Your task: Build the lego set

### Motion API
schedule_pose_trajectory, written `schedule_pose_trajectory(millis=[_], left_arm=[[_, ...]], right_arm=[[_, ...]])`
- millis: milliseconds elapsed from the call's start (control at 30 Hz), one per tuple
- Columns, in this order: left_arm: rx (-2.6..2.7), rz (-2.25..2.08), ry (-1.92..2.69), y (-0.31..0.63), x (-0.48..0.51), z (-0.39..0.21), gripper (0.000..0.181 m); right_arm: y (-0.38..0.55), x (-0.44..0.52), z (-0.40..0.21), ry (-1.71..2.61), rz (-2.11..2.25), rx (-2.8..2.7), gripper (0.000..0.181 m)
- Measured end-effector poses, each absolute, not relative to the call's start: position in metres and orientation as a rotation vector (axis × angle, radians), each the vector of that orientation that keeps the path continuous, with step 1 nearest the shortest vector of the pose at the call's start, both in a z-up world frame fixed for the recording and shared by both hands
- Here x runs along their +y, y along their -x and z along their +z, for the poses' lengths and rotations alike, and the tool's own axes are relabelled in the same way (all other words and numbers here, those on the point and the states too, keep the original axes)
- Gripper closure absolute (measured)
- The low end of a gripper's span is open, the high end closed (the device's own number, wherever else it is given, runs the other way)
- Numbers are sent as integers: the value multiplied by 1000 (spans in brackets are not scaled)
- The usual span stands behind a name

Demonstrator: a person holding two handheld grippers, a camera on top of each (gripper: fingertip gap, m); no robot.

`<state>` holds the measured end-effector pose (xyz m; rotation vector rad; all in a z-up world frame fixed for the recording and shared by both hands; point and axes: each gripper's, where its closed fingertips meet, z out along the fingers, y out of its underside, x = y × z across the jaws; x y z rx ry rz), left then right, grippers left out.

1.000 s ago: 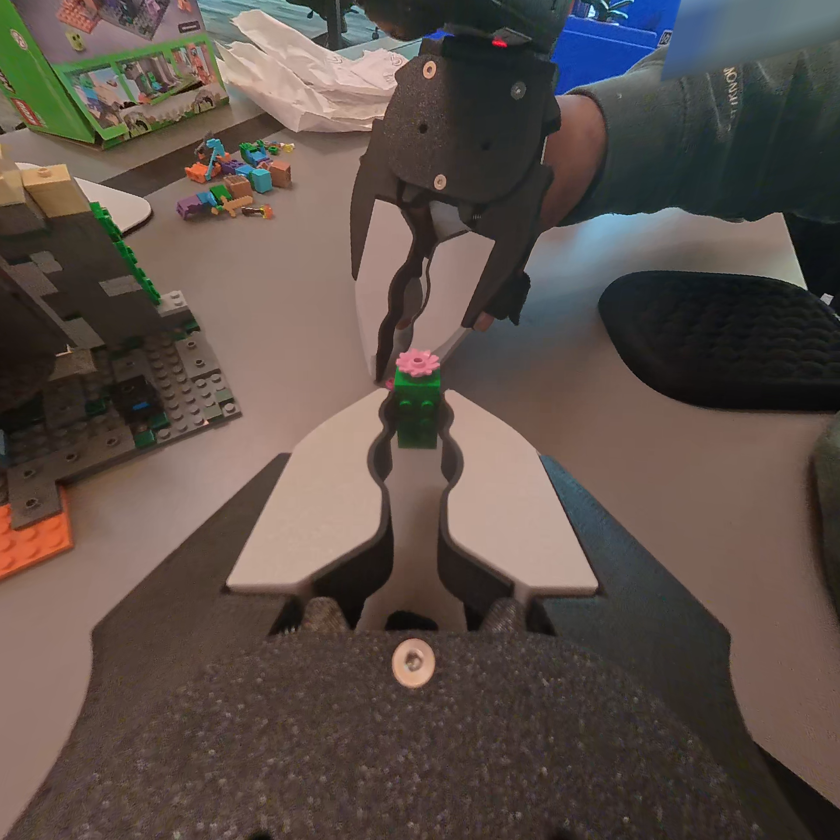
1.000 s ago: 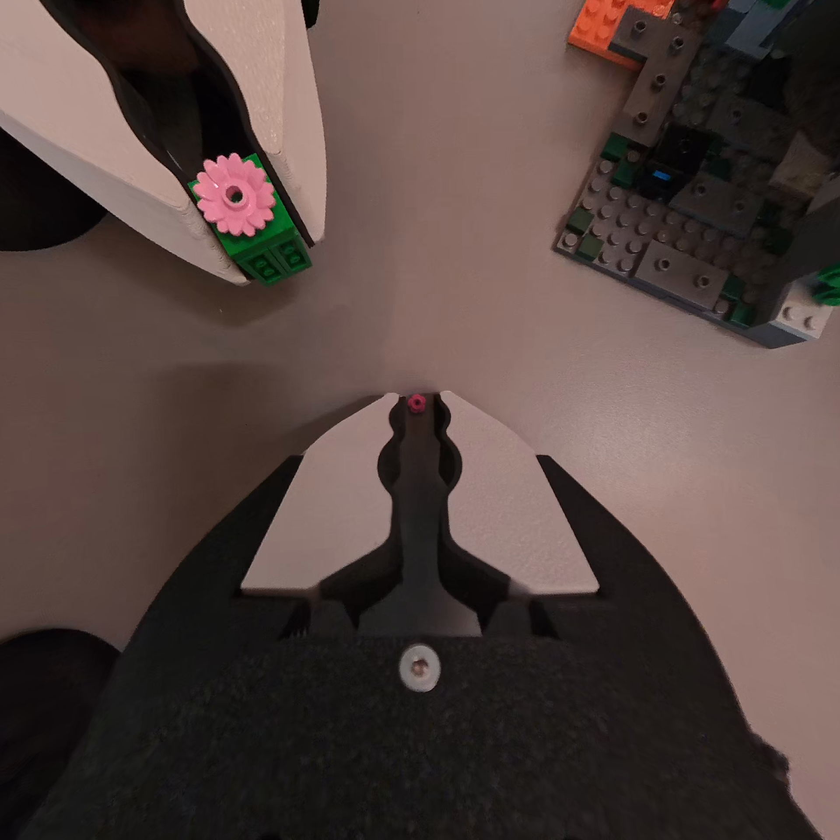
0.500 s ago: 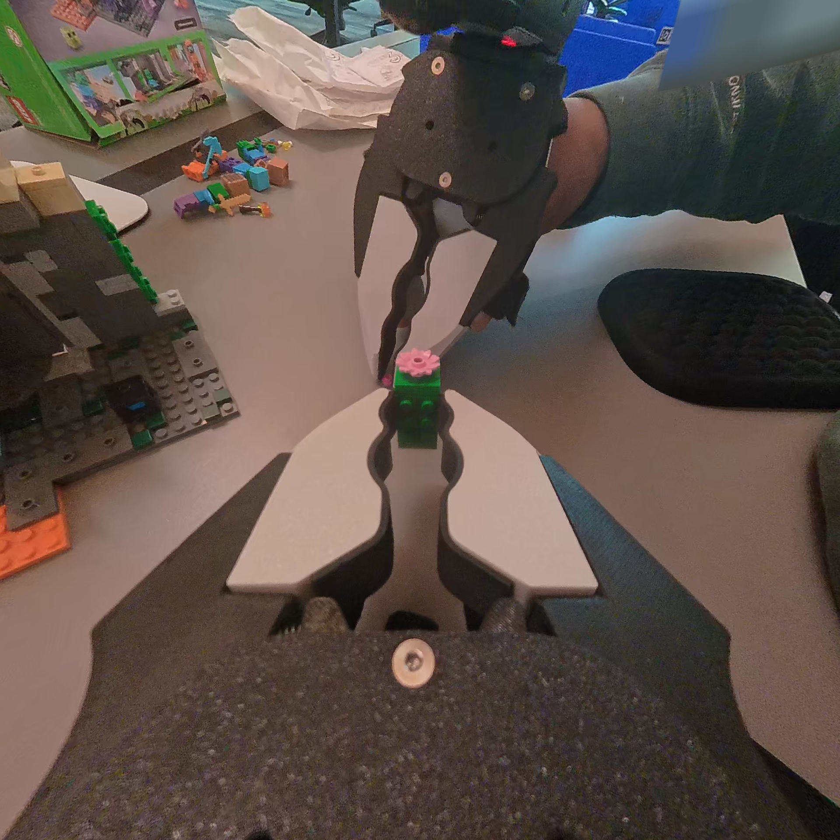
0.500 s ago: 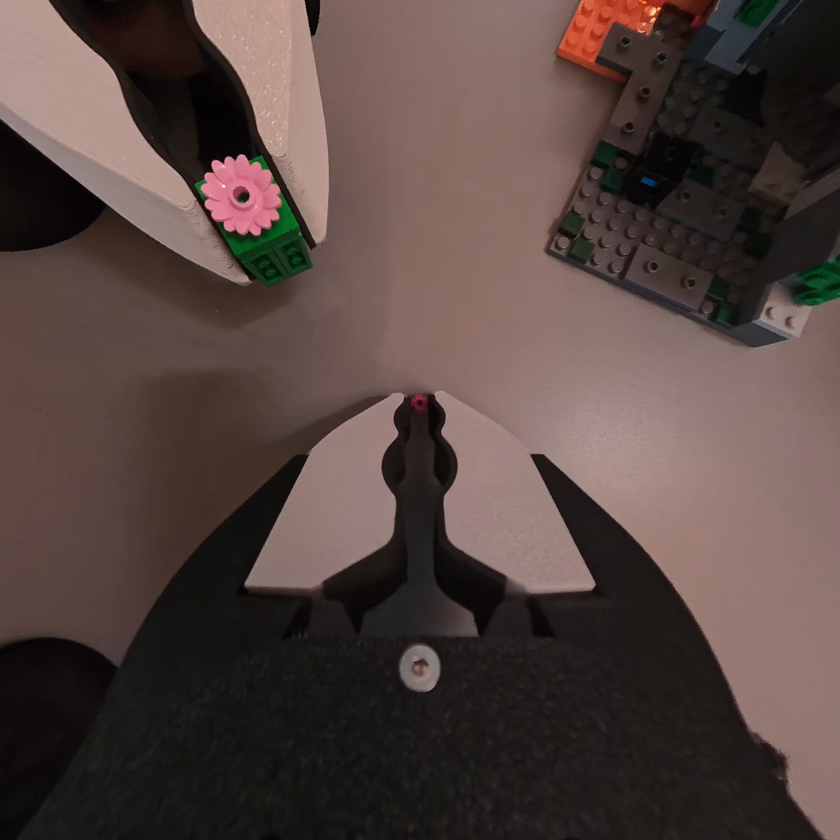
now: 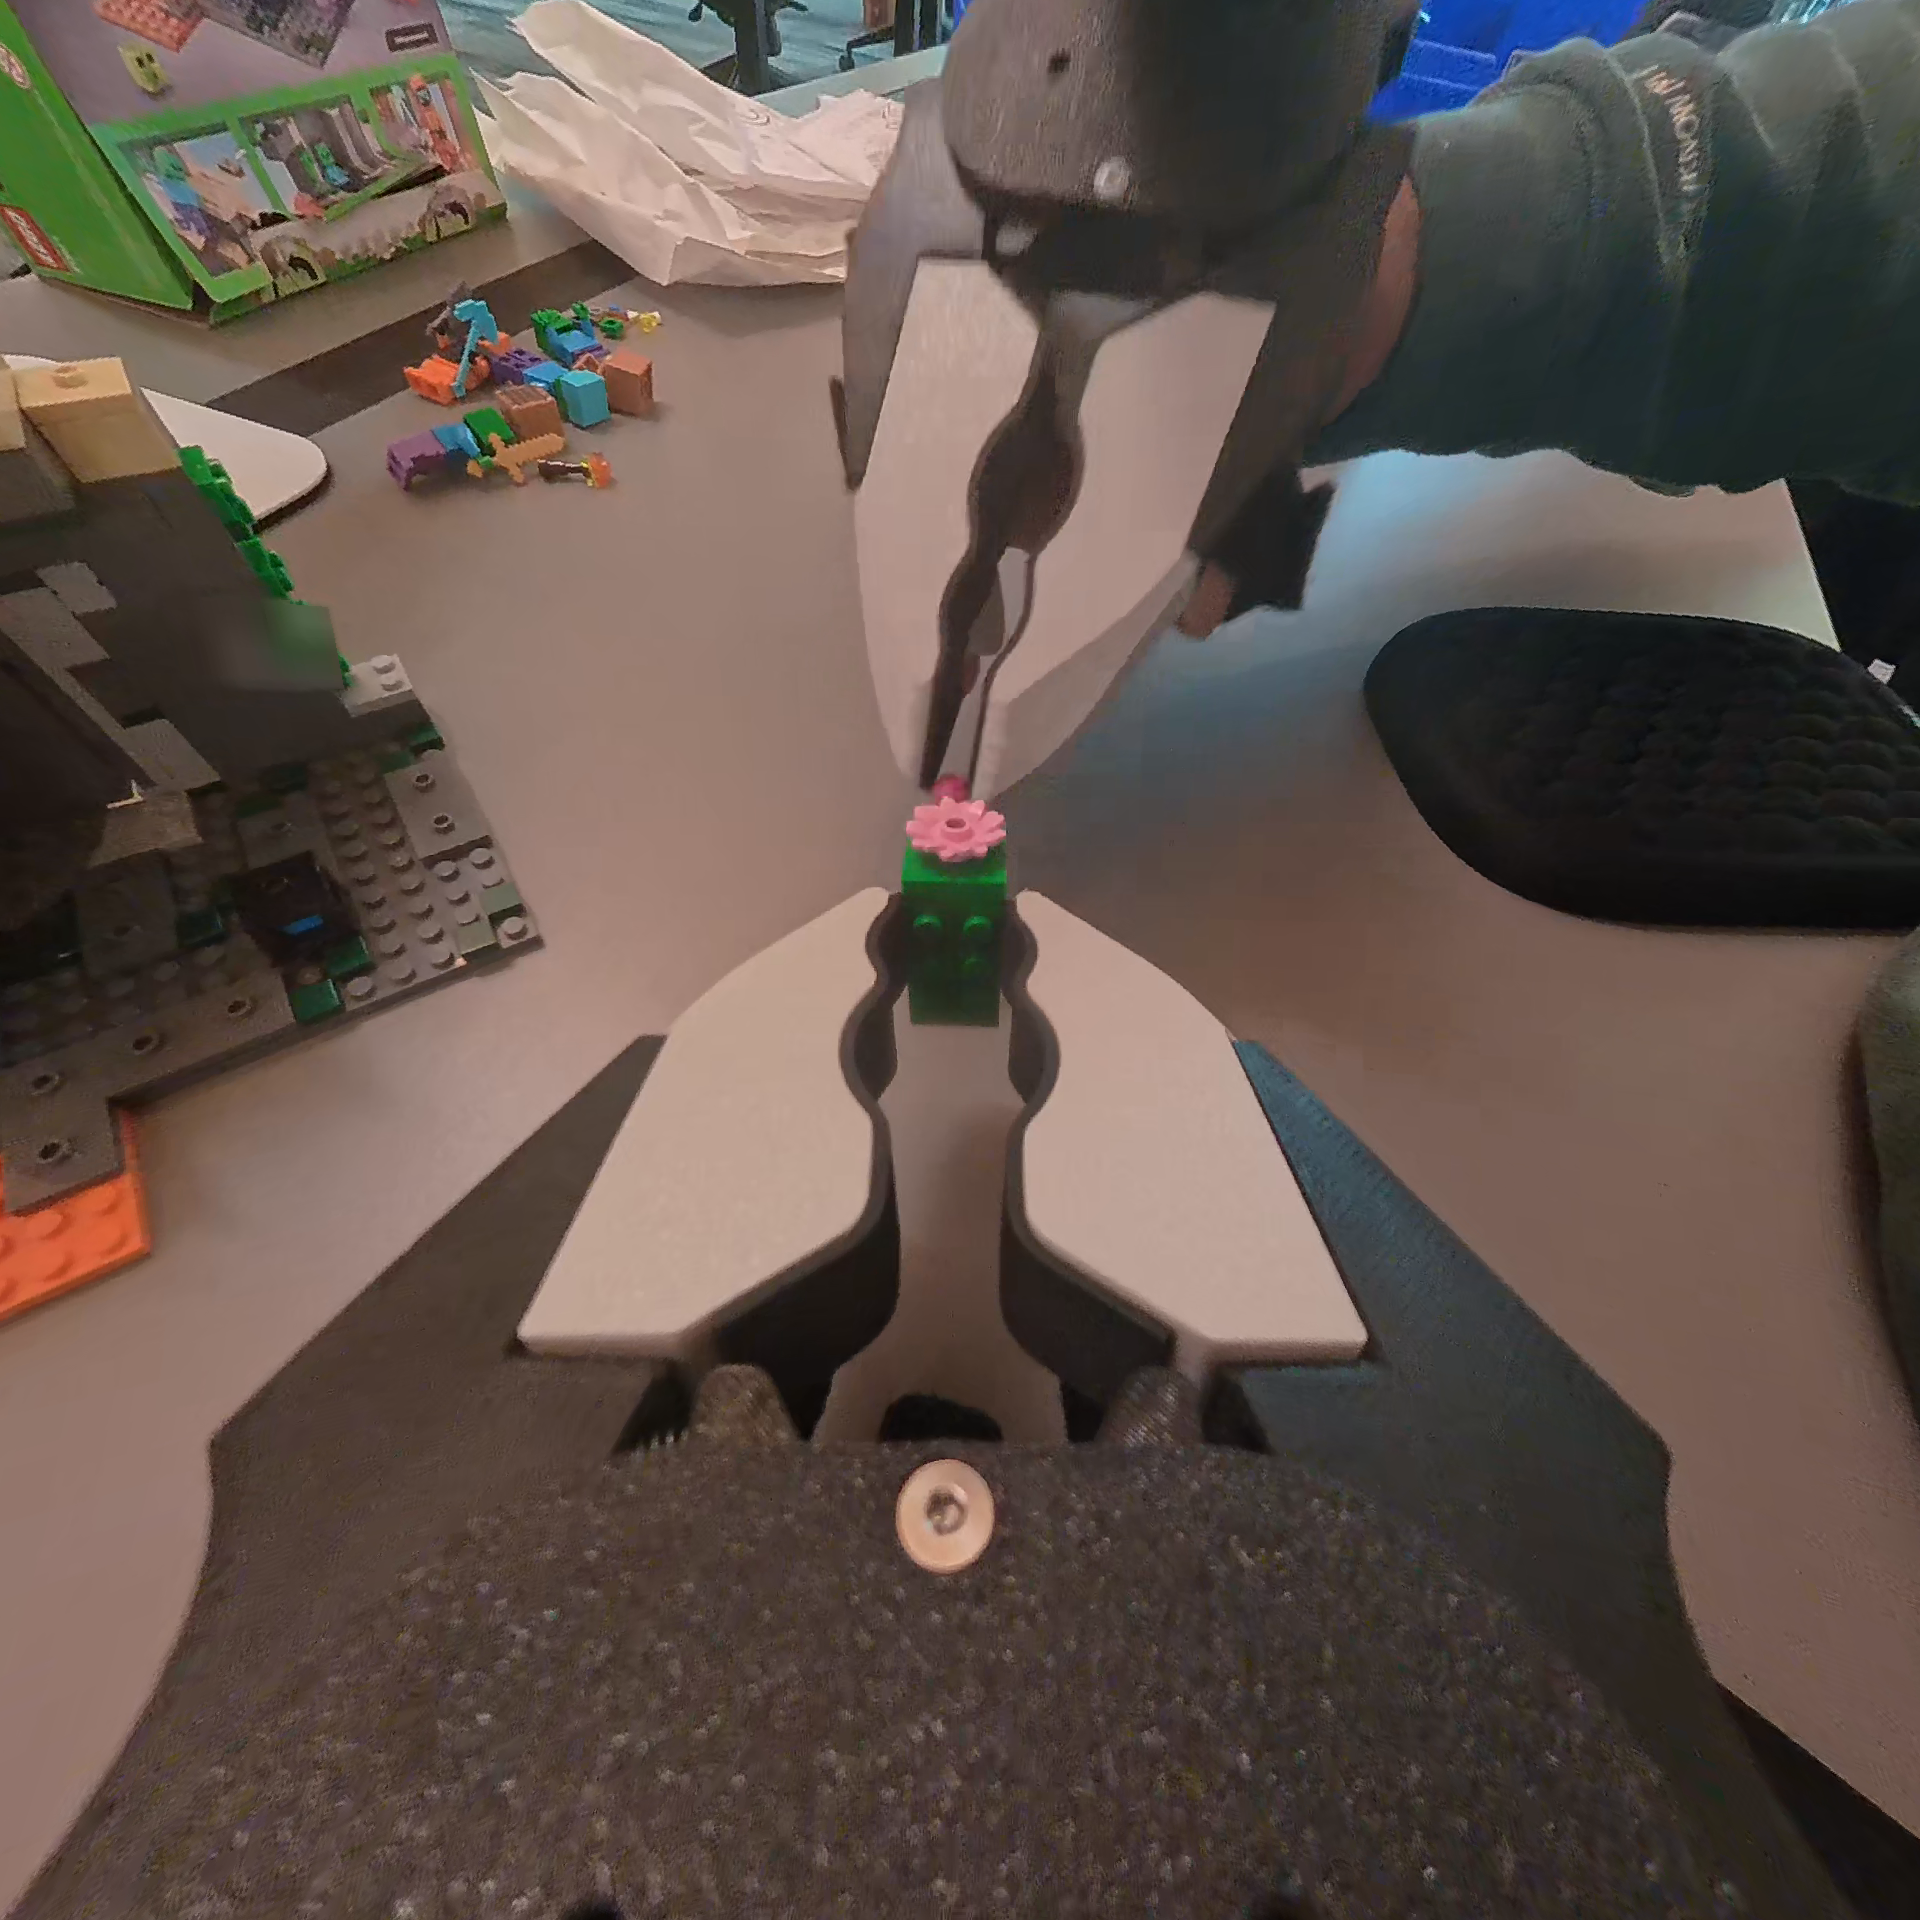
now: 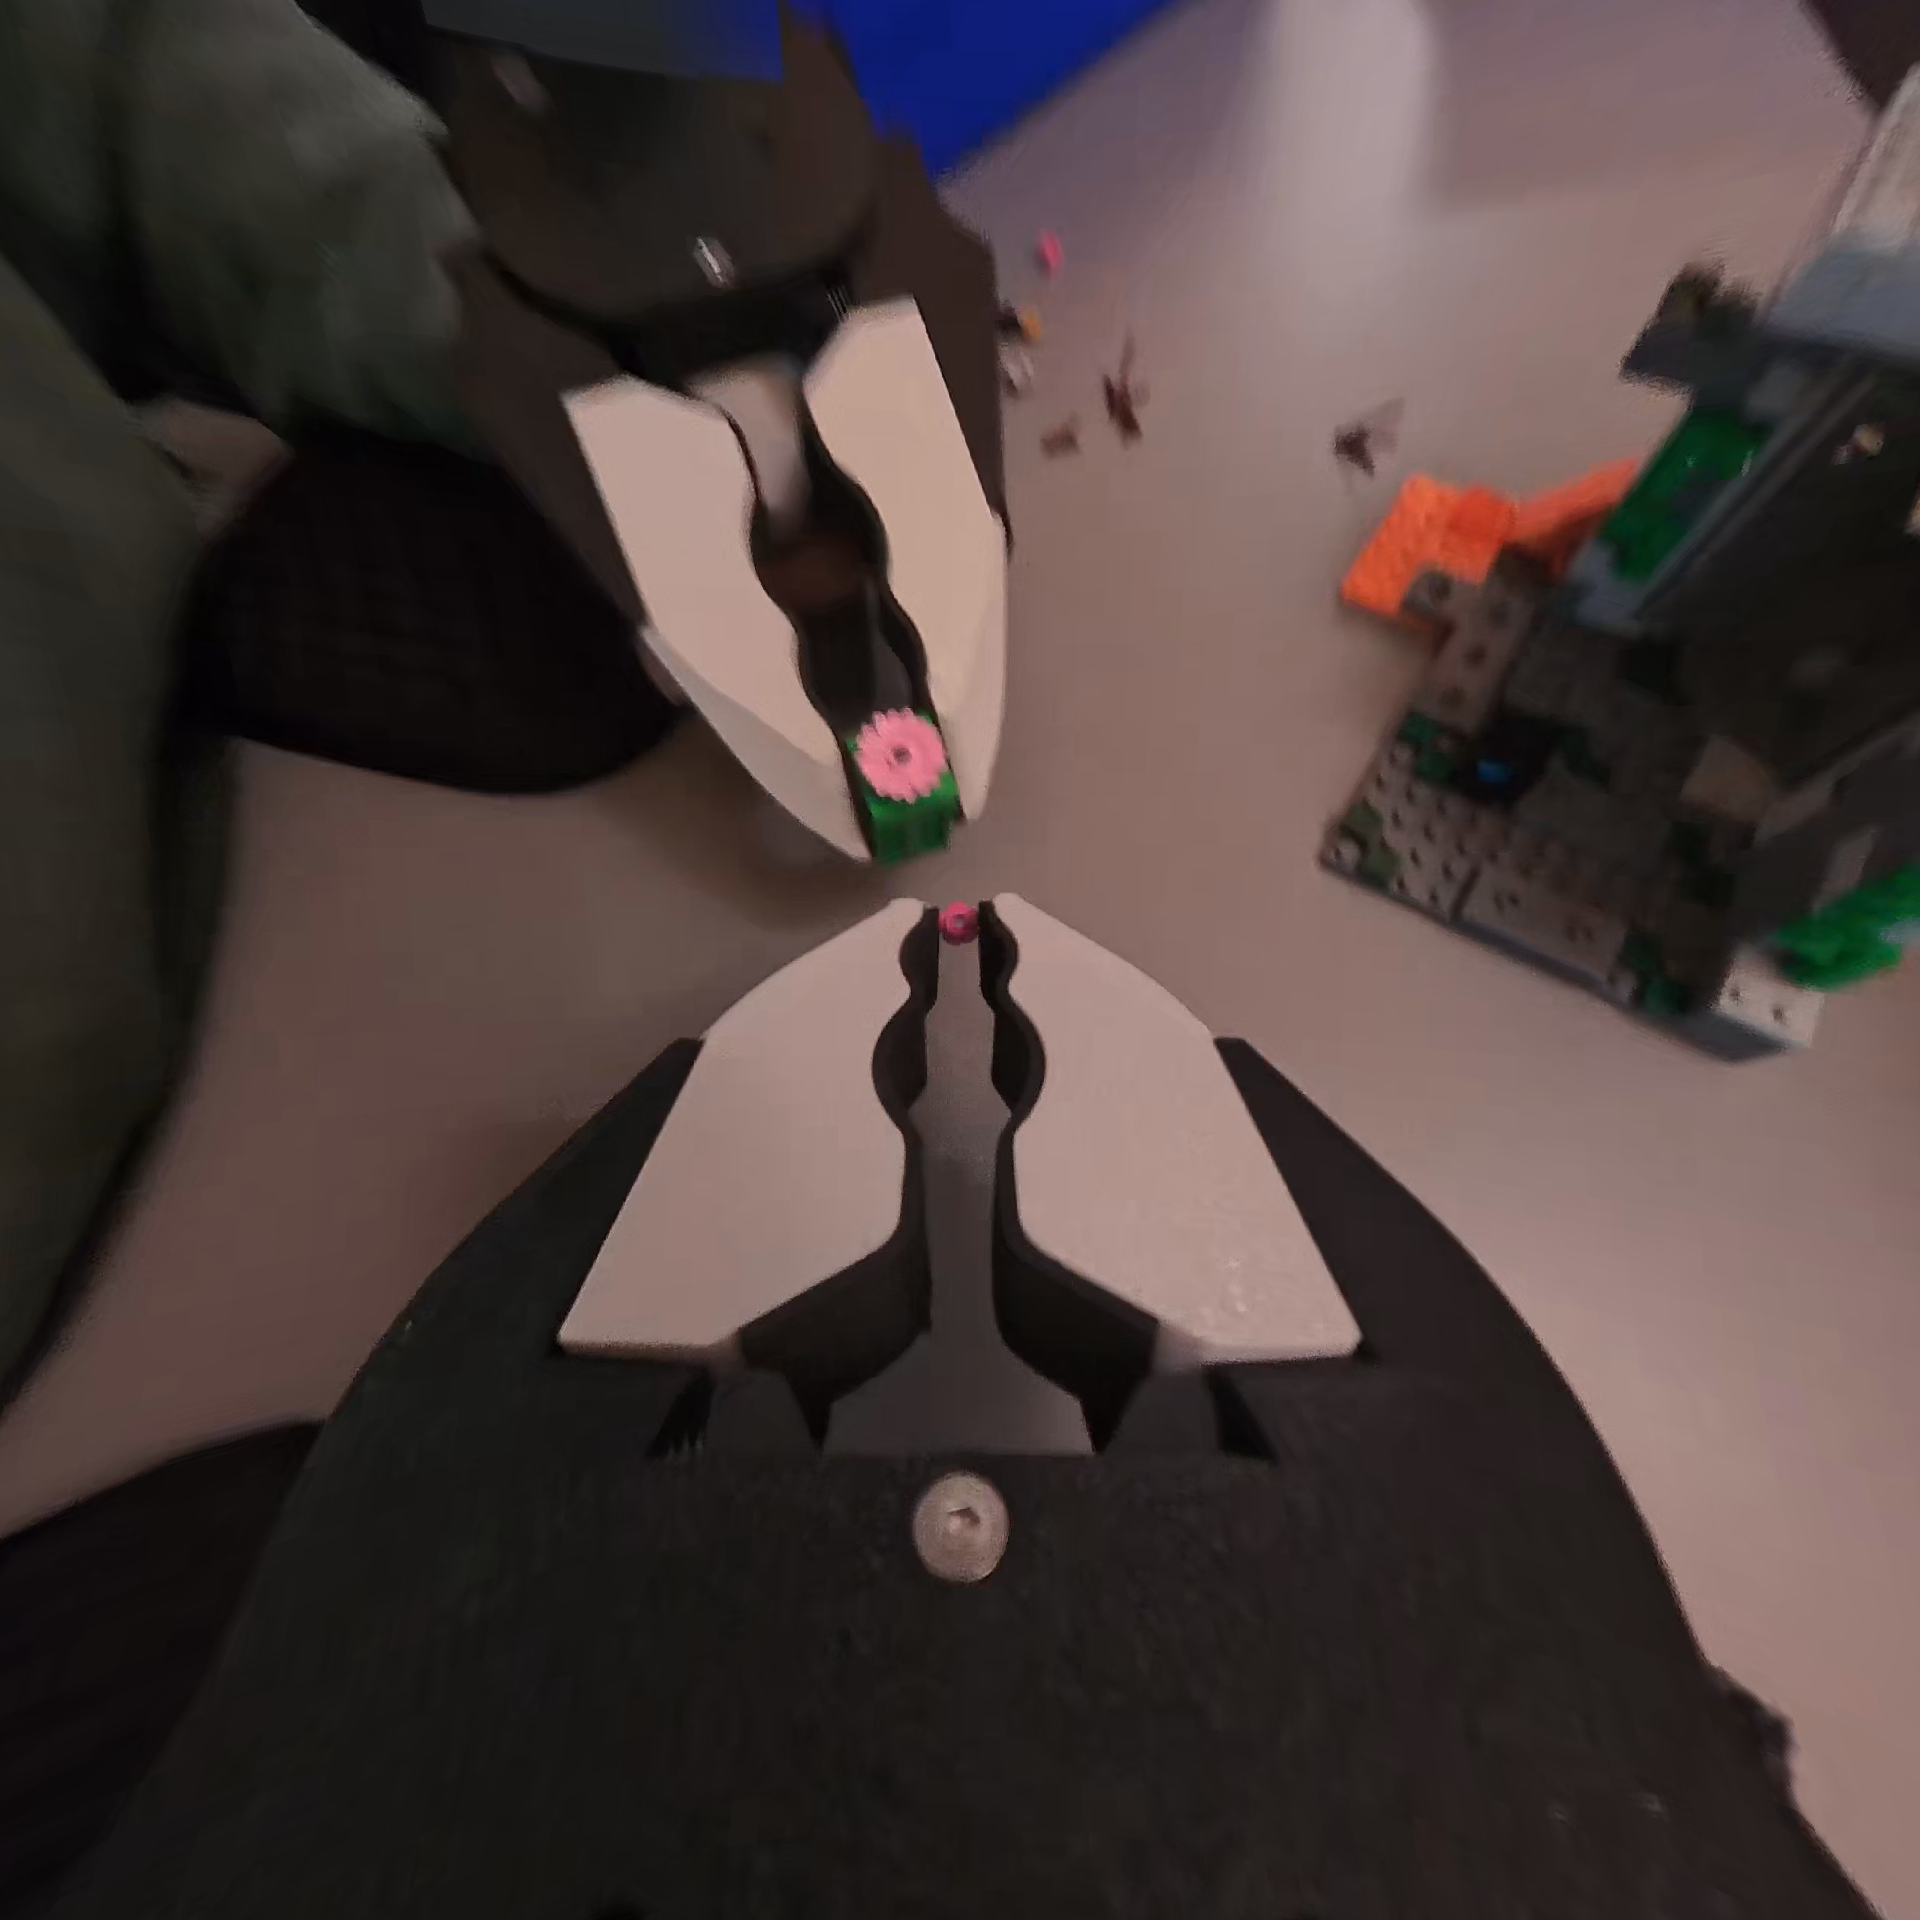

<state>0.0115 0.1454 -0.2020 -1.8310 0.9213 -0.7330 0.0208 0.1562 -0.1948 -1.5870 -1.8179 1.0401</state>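
My left gripper (image 5: pixel 954 920) is shut on a green brick stack (image 5: pixel 954 940) that has a pink flower piece (image 5: pixel 956 828) on top. It holds the stack upright above the table. My right gripper (image 6: pixel 957 914) is shut on a tiny magenta stud (image 6: pixel 957 923). In the left wrist view the right gripper (image 5: pixel 951 784) points down, with the stud (image 5: pixel 948 788) just above the flower. In the right wrist view the left gripper (image 6: pixel 920 831) with the flower (image 6: pixel 898 755) lies just beyond my fingertips.
The partly built grey and green lego model (image 5: pixel 208 790) on an orange plate (image 5: pixel 62 1247) stands at the left. Loose coloured pieces (image 5: pixel 520 400), the set's box (image 5: pixel 239 145) and crumpled white paper (image 5: pixel 675 156) lie behind. A black pad (image 5: pixel 1652 769) lies at the right. Left and right tips are no more than a few centimetres apart.
The right gripper has swung over and tilted, so the magenta stud now sits right above the pink flower. The left gripper has held the green stack almost still.
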Motion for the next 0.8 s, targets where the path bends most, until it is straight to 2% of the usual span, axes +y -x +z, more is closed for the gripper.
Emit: schedule_pose_trajectory(millis=[200, 800], left_arm=[[926, -739, 1815, -13, 144, -200, 165], [953, -730, 1771, -16, 140, -196, 165]], right_arm=[[-13, 147, -157, 1473, 1183, -1788, 174], [-3, 136, -171, 1516, 917, -2061, 174]])
